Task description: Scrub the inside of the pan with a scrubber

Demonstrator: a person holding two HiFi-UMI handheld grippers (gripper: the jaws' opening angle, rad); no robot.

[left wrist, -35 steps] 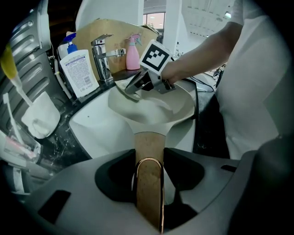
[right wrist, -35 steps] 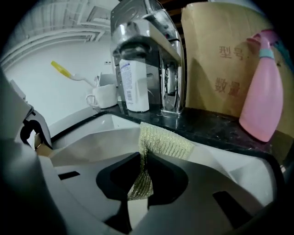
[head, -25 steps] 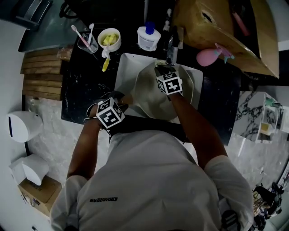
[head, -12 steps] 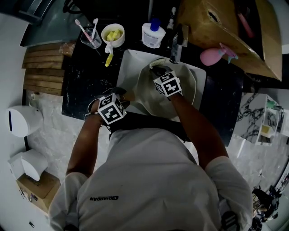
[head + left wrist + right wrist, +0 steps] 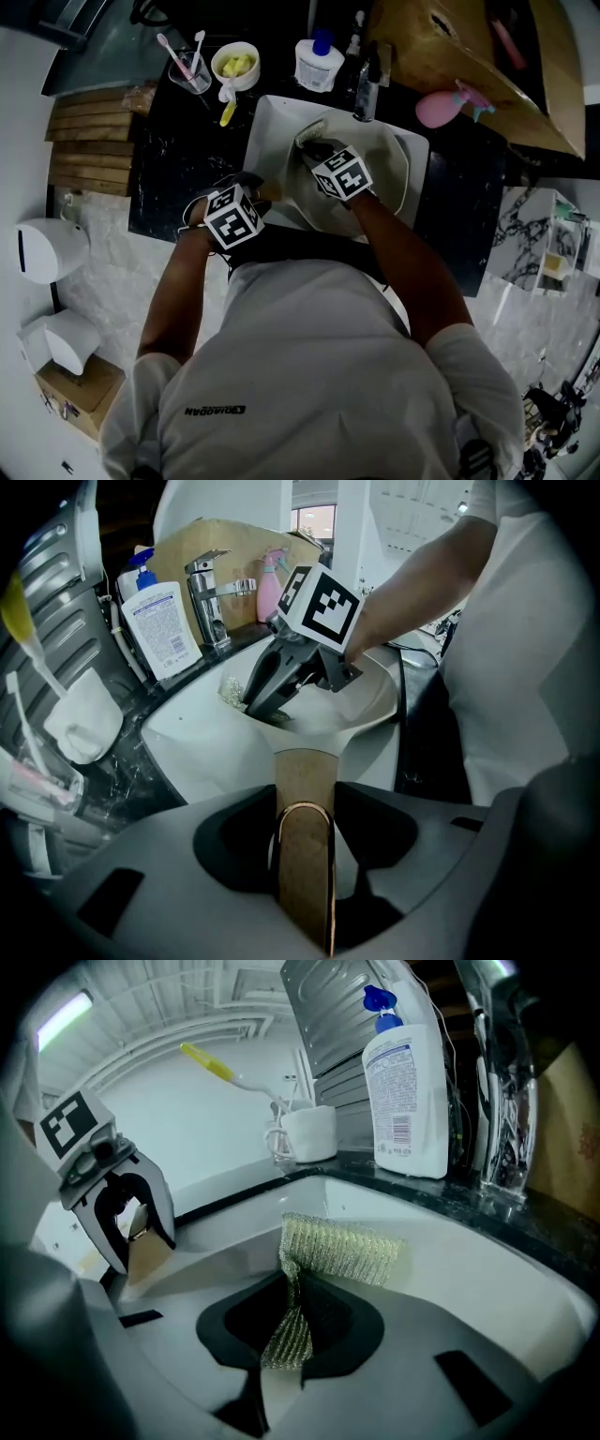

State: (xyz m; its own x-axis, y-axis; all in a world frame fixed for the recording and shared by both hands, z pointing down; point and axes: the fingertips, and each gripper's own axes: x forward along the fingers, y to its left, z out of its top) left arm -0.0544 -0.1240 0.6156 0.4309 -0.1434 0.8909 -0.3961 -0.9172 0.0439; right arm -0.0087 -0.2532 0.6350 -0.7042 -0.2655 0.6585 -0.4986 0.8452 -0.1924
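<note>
Right tongs (image 5: 286, 1335): clamped on scrubber (image 5: 342, 1246), which lies inside the pan (image 5: 384, 178), just ahead. Left tongs (image 5: 304, 850): closed around the pan handle (image 5: 302, 778), long axis pointing straight ahead at the right tongs.

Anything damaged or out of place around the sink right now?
The cardboard box behind the faucet has a ragged hole in it. Otherwise ordinary: left gripper shut on the pan handle, right gripper holding the scrubber in the pan.

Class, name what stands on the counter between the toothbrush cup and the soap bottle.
A white mug holding something yellow stands between toothbrush cup and soap bottle, seen in the head view.
</note>
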